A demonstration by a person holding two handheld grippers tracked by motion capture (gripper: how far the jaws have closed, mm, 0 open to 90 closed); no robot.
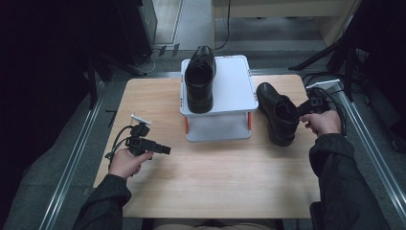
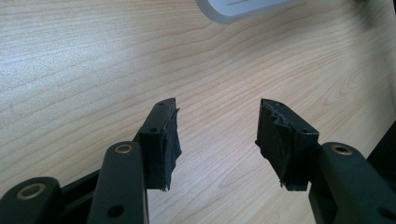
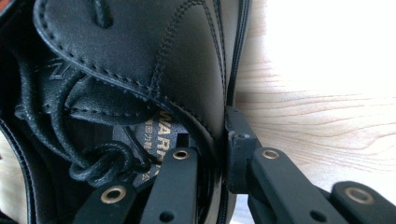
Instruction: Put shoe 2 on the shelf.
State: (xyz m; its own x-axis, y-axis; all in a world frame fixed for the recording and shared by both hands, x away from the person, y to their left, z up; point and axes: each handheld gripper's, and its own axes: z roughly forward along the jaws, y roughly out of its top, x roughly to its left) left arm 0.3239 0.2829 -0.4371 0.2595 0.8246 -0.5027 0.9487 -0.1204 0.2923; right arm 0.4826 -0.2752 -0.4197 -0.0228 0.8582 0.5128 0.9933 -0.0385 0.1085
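Observation:
One black leather shoe (image 1: 199,79) lies on top of a small white stand (image 1: 230,91) at the back middle of the wooden table (image 1: 206,172). A second black shoe (image 1: 276,114) stands on the table right of the stand. My right gripper (image 1: 300,109) is shut on this shoe's side wall (image 3: 201,88): one jaw sits inside the opening by the laces, the other outside against the leather. At the table's left my left gripper (image 1: 165,150) is held low and points right. In the left gripper view it (image 2: 217,140) is open over bare wood, with nothing between the jaws.
The stand has a lower shelf and orange legs (image 1: 186,125). A corner of the stand (image 2: 238,9) is at the top of the left gripper view. Metal rails (image 1: 76,158) run along both sides of the table. Cables (image 1: 335,103) trail at the right edge.

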